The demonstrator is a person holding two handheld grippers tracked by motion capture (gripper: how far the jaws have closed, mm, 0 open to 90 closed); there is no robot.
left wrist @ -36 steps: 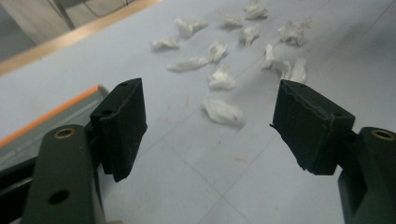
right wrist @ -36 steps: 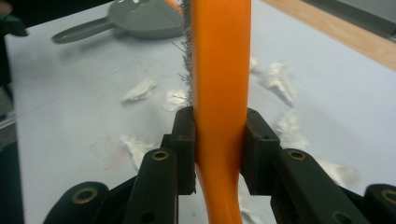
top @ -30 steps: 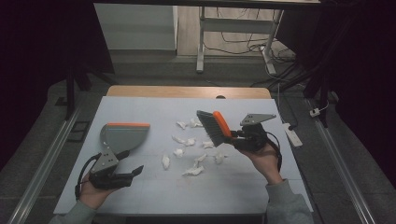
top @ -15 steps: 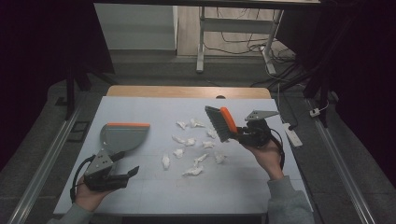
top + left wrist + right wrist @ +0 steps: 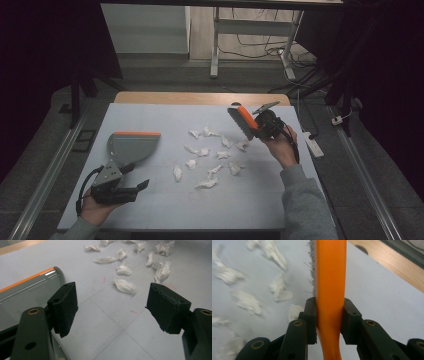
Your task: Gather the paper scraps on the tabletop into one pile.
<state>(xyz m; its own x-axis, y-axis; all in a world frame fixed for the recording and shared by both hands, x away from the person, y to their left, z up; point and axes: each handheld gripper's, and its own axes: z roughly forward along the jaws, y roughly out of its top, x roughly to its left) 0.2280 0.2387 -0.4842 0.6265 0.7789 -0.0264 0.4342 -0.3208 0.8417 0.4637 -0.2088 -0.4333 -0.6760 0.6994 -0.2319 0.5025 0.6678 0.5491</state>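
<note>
Since the earlier pictures the right gripper [image 5: 261, 126] has carried the brush [image 5: 241, 121] away from the middle of the table toward its far right corner, beyond the litter, while the left gripper [image 5: 131, 186] has stayed where it was near the near left corner. The table [image 5: 165, 220], a pale grey surface with a strip of bare wood along its far edge, carries everything. The dustpan [image 5: 129, 147], grey with an orange lip, lies flat by the left edge with its mouth facing the far edge, probably parked there to receive the sweepings. The brush, orange-backed with grey bristles, hangs above the table with its bristles turned toward the litter, which suggests a stroke is being set up from the far right side so the scraps are drawn toward the dustpan. The right gripper's jaws are clamped tight on the brush's orange handle [image 5: 329, 307]. The left gripper's jaws stand wide apart with nothing between them, low over the table just beside the dustpan. About a dozen crumpled paper scraps [image 5: 207, 153] lie scattered across the middle of the table. The dustpan's handle is hidden behind the left gripper in the high view, the brush's tip is cut off in the right gripper view, and the scraps there are blurred.
</note>
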